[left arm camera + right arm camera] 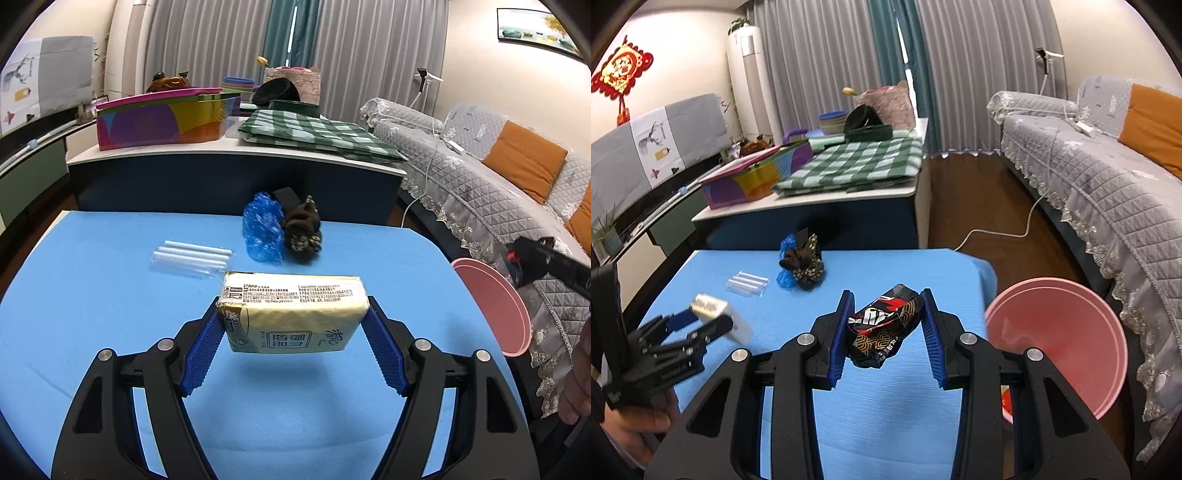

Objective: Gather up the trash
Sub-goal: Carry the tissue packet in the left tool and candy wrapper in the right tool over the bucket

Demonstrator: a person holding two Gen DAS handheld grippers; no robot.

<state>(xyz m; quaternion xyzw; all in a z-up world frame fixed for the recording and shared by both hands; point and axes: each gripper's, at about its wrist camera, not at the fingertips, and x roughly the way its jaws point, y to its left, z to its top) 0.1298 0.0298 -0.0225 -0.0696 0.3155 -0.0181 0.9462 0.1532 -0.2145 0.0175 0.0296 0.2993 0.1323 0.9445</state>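
My left gripper (pixel 293 317) is shut on a yellow tissue pack (pixel 291 312) and holds it above the blue table (pixel 92 314). It also shows in the right wrist view (pixel 701 319) at the left. My right gripper (pixel 886 325) is shut on a crumpled black and red snack wrapper (pixel 882 328), above the table's right part. A pink bin (pixel 1063 343) stands beside the table's right edge, just right of my right gripper; it also shows in the left wrist view (pixel 498 306).
On the table's far part lie a blue plastic bag (pixel 262 230), a dark scrunchie bundle (pixel 301 229) and a clear pack of straws (pixel 192 256). A cabinet (pixel 236 181) stands behind the table. A grey sofa (pixel 1108 177) is on the right.
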